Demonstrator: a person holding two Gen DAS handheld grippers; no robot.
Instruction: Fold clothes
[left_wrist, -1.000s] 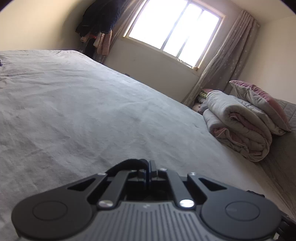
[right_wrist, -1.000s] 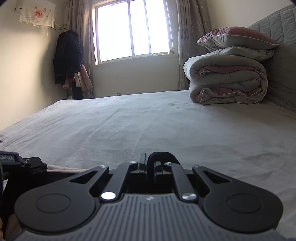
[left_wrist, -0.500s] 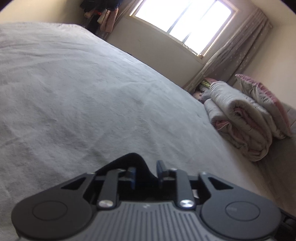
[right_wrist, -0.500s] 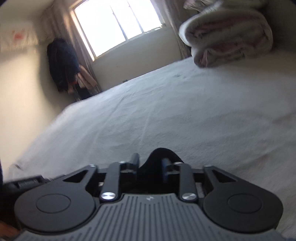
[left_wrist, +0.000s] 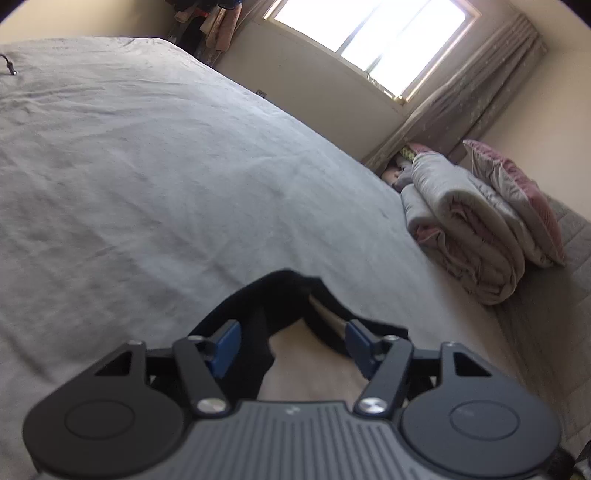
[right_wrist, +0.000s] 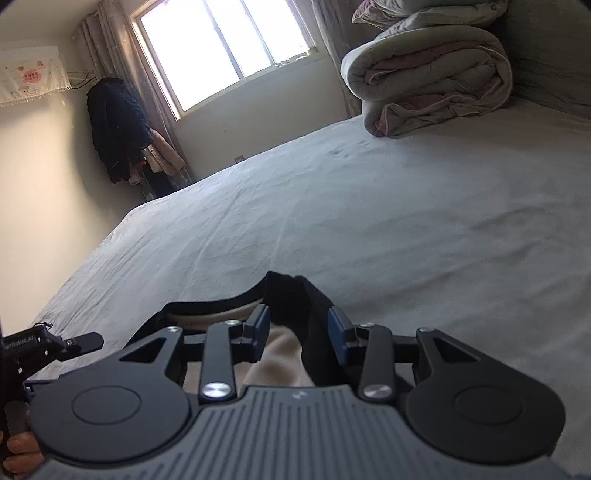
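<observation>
Grey bed sheet fills both views; window and folded quilt beyond the fingers. Only the right view shows a hanging dark coat and the other tool at far left. Left gripper and right gripper stand spread open, a black garment draped loosely between each pair of fingers, over beige cloth.

Black garment with pale beige lining, bunched and rumpled, lying loose at near edge of grey-sheeted bed.
</observation>
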